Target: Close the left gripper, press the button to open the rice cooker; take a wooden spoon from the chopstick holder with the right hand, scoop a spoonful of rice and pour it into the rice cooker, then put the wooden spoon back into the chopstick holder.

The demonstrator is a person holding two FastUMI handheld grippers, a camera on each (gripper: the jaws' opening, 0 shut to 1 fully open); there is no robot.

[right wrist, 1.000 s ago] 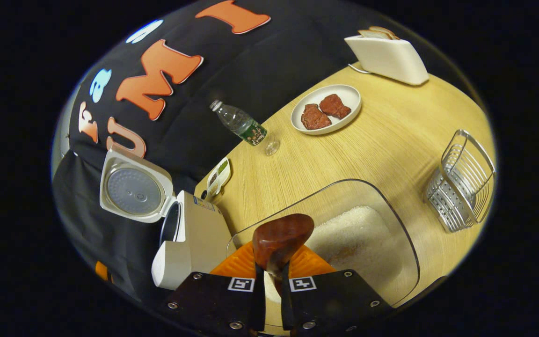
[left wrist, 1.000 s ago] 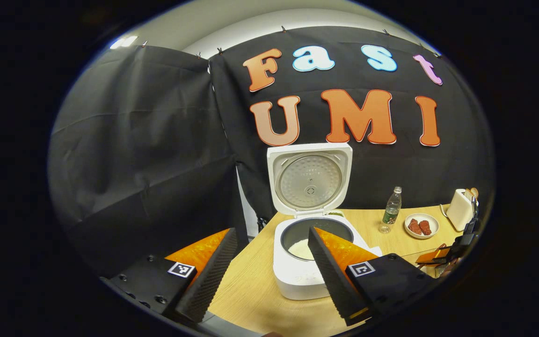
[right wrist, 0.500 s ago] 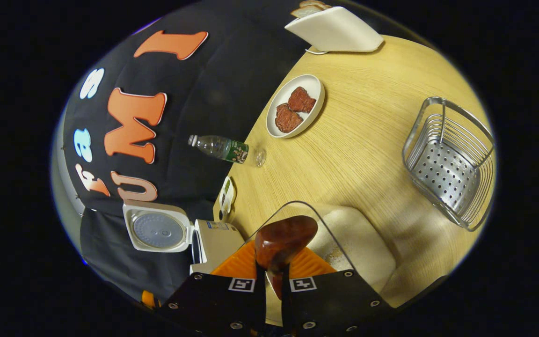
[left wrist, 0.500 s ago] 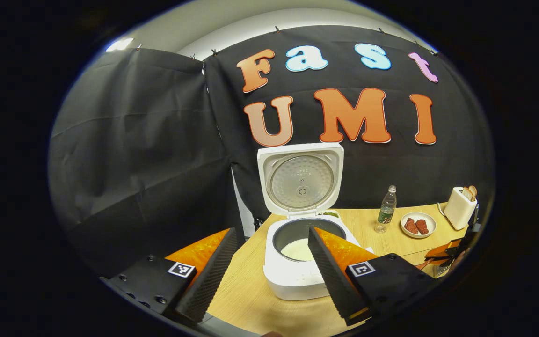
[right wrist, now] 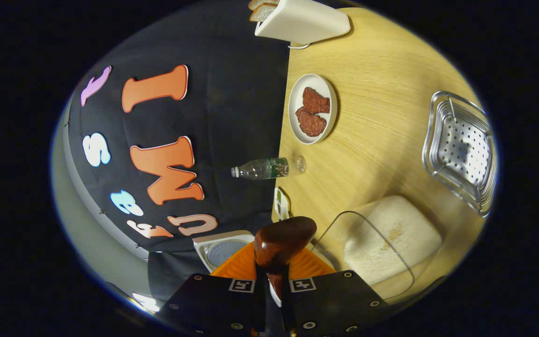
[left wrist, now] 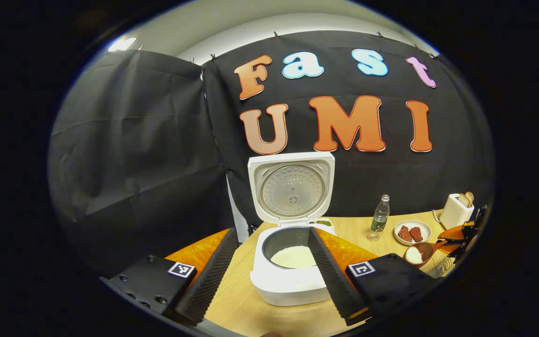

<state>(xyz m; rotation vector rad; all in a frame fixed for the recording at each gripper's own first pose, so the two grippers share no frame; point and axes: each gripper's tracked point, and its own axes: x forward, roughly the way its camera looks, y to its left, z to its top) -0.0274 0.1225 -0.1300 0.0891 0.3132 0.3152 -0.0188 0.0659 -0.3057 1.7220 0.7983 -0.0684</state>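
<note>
— Where is the rice cooker (left wrist: 290, 281)?

— Low in the centre of my left gripper view, on the wooden surface (left wrist: 269, 313). Its lid (left wrist: 291, 187) stands upright and open, and white rice lies in the inner pot (left wrist: 293, 255). My left hand-held gripper (left wrist: 269, 271) has its fingers well apart, one on either side of the cooker in the frame, holding nothing.

— And the wooden spoon?

— My right hand-held gripper (right wrist: 269, 299) is clamped on the wooden spoon (right wrist: 282, 239), fingers together on its handle at the bottom centre of the right gripper view. In the left gripper view the spoon (left wrist: 420, 252) sits at the right edge, its bowl heaped with white rice.

— What else is there?

— In the right gripper view, a clear container of rice (right wrist: 391, 238) at lower right, and the metal chopstick holder (right wrist: 461, 150) at the right edge. A plate (right wrist: 297, 126) with two red pieces lies above centre, a water bottle (right wrist: 269, 167) just below it, and a white toaster (right wrist: 302, 21) with bread at the top.
</note>
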